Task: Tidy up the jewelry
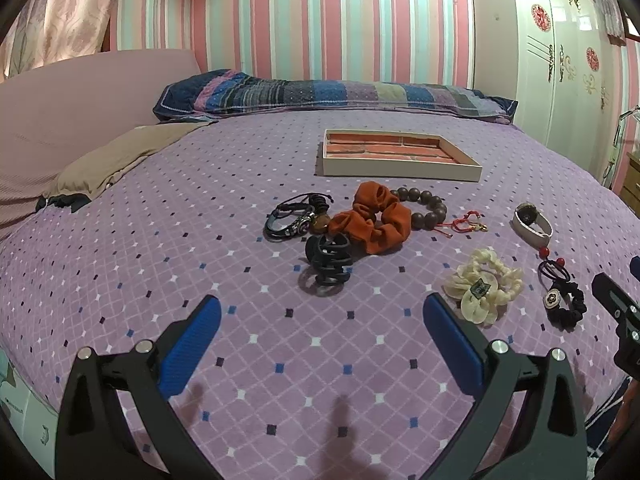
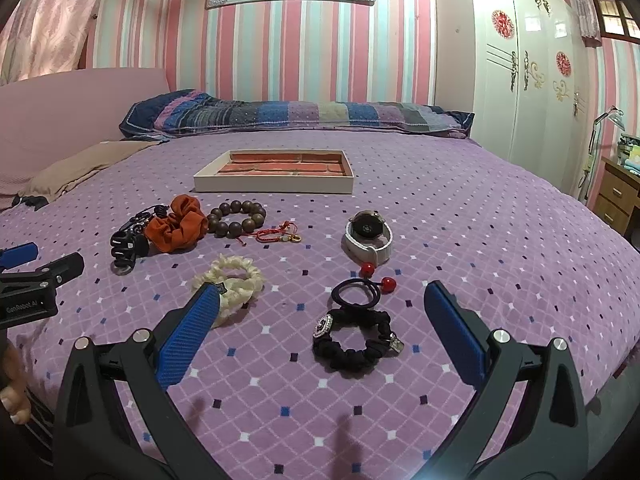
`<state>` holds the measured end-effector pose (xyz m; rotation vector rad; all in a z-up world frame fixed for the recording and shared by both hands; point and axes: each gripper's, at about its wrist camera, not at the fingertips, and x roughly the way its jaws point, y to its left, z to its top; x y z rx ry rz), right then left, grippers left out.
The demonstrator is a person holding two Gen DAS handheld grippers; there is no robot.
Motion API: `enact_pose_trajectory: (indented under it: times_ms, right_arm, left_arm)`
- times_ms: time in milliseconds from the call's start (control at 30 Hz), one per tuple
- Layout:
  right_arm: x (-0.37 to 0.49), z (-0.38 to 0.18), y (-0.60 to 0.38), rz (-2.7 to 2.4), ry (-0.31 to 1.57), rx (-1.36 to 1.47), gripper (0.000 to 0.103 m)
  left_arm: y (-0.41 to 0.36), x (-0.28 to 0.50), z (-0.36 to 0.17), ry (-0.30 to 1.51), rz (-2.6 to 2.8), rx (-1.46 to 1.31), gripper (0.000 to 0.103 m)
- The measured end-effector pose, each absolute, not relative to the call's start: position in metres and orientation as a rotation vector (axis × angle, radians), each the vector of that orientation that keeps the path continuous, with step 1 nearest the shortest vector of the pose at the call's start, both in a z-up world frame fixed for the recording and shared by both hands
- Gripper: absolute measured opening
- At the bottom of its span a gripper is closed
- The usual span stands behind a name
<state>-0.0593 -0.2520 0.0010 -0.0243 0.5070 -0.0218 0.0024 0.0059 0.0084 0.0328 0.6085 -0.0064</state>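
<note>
Jewelry lies on the purple bedspread. A shallow white tray [image 1: 400, 170] with a brick-pattern bottom sits behind it, also in the right wrist view [image 2: 276, 187]. In front lie an orange scrunchie [image 1: 376, 220], a brown bead bracelet [image 1: 430, 208], black cord bracelets [image 1: 290, 218], a black claw clip [image 1: 328, 258], a red string charm [image 1: 466, 225], a white watch [image 2: 370, 236], a cream scrunchie [image 2: 232, 280], a hair tie with red balls [image 2: 358, 290] and a black scrunchie [image 2: 354, 340]. My left gripper [image 1: 320, 316] is open above the bedspread near the claw clip. My right gripper [image 2: 320, 308] is open around the black scrunchie, above it.
A patchwork pillow [image 1: 332, 94] and a pink headboard [image 1: 80, 92] lie at the back and left. A white wardrobe [image 2: 532, 72] and a wooden drawer unit [image 2: 618, 196] stand at the right. A tan cloth [image 1: 116, 156] lies at the bed's left.
</note>
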Motion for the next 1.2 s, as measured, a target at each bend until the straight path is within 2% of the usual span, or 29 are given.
enact_pose_trajectory:
  times_ms: [1200]
  right_arm:
    - [-0.0639,0.0078,-0.2480,-0.023,0.493,-0.023,0.099]
  left_arm:
    - [0.0087,-0.0024,0.0158,0.570,0.000,0.025,0.099]
